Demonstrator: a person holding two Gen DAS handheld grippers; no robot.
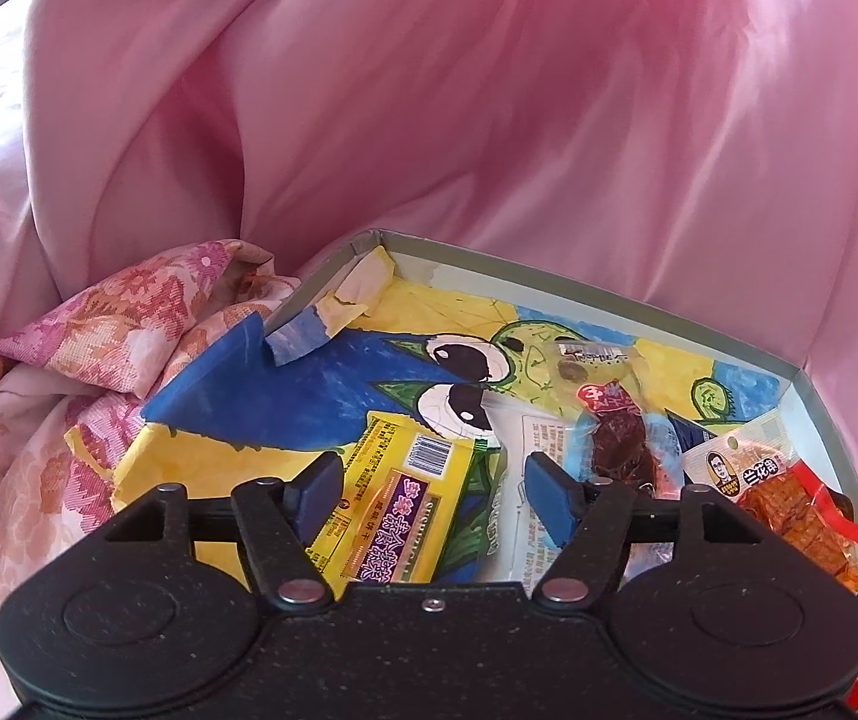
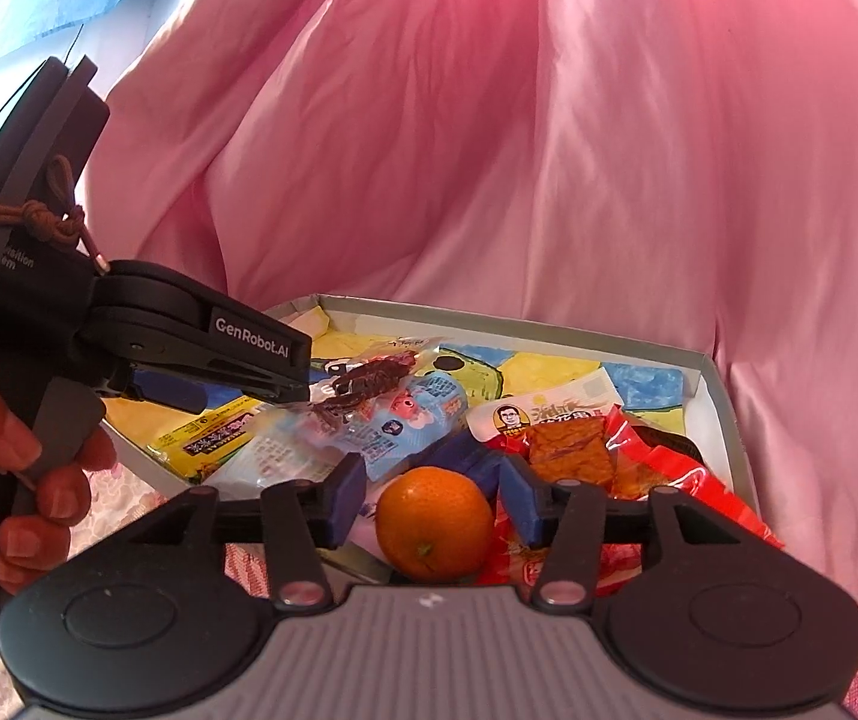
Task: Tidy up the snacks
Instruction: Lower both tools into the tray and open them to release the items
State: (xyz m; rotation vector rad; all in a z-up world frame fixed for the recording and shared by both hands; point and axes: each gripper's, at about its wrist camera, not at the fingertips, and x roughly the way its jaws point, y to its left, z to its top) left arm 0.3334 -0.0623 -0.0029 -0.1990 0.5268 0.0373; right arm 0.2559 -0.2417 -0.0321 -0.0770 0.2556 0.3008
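Two views to log. Left wrist: your left gripper [image 1: 429, 489] hangs spread and empty over the shallow box [image 1: 579, 288]; the yellow biscuit packet [image 1: 393, 510] lies under its left finger, the dark jerky packet [image 1: 621, 450] just past its right finger, the tofu snack packet [image 1: 789, 498] further right. Right wrist: your right gripper [image 2: 432, 498] is spread around the orange [image 2: 434, 522], pads apart from the peel, above the box's near edge.

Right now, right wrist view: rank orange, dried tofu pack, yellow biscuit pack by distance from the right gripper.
1. Orange: between the right gripper fingers.
2. Dried tofu pack: just beyond, right of centre.
3. Yellow biscuit pack: farther, left in the box.
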